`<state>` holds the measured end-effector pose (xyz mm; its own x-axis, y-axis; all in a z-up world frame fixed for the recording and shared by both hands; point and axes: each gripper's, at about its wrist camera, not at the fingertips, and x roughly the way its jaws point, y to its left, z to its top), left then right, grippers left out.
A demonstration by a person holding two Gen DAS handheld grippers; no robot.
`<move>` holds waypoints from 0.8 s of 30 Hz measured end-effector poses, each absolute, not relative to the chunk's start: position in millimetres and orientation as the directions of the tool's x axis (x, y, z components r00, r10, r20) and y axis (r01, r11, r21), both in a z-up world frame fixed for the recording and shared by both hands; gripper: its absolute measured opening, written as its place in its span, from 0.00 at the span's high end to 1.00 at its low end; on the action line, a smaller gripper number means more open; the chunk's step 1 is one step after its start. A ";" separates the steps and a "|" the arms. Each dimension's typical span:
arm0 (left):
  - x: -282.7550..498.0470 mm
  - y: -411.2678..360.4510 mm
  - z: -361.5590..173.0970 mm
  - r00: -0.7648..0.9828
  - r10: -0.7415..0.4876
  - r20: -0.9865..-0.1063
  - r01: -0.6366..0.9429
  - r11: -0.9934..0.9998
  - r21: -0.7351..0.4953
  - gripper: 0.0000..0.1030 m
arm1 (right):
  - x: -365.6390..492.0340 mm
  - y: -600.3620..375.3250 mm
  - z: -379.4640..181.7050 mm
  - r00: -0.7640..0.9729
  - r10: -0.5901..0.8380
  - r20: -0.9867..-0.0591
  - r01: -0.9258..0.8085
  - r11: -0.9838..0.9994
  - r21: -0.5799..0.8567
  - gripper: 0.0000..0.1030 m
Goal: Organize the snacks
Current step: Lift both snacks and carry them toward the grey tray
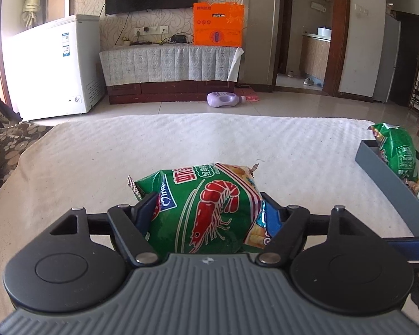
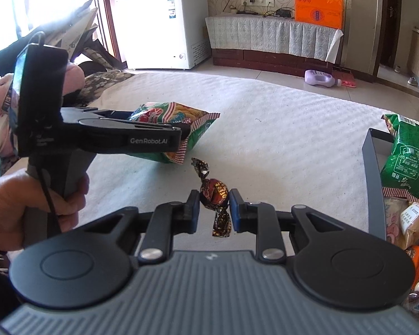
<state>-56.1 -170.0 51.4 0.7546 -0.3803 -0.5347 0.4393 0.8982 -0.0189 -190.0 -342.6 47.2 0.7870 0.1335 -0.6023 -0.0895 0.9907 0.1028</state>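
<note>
Jaws of left gripper (image 1: 206, 209) pinch shrimp-chip bag (image 1: 201, 206) (green); right gripper (image 2: 214, 209) pinches wrapped candy (image 2: 214, 195).

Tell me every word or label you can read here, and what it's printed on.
"GenRobot.AI": on the side of the left gripper.
Green shrimp snack bag: red Chinese characters, too skewed to read.
Green bag in the grey tray: print too small.
Orange box and freezer sticker: blurred.

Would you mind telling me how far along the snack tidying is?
Done: several packets already sit in the grey tray. In hand: the left gripper grips the shrimp chips bag, the right gripper pinches a wrapped candy. Left: placing both in the tray.
</note>
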 end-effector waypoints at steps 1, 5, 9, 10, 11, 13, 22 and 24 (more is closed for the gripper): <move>-58.0 -172.5 52.9 0.756 -0.383 -0.530 0.444 0.896 -0.015 0.24 | -191.2 -342.6 48.0 0.790 0.135 -0.599 -0.091 0.990 0.103 0.75; -64.0 -181.1 60.9 0.755 -0.408 -0.514 0.462 0.886 -0.025 0.25 | -195.6 -342.5 50.9 0.795 0.140 -0.591 -0.097 0.990 0.103 0.75; -67.7 -187.6 66.3 0.752 -0.424 -0.504 0.474 0.880 -0.034 0.25 | -200.4 -346.0 53.0 0.799 0.138 -0.586 -0.095 0.990 0.103 0.75; -69.1 -189.9 67.5 0.753 -0.425 -0.503 0.474 0.880 -0.035 0.25 | -202.0 -347.0 53.6 0.801 0.136 -0.583 -0.093 0.990 0.103 0.75; -69.0 -191.5 68.7 0.751 -0.428 -0.502 0.475 0.879 -0.039 0.25 | -203.4 -347.9 54.4 0.803 0.135 -0.581 -0.091 0.990 0.103 0.75; -70.4 -193.6 70.3 0.747 -0.438 -0.499 0.480 0.876 -0.050 0.25 | -205.3 -350.2 56.3 0.807 0.130 -0.576 -0.085 0.991 0.104 0.75; -79.5 -217.7 78.1 0.733 -0.474 -0.487 0.511 0.857 -0.066 0.25 | -218.4 -360.6 63.0 0.820 0.108 -0.562 -0.059 0.993 0.104 0.75; -79.8 -222.9 78.8 0.730 -0.480 -0.486 0.516 0.854 -0.067 0.25 | -220.9 -364.9 64.3 0.823 0.104 -0.559 -0.054 0.993 0.105 0.75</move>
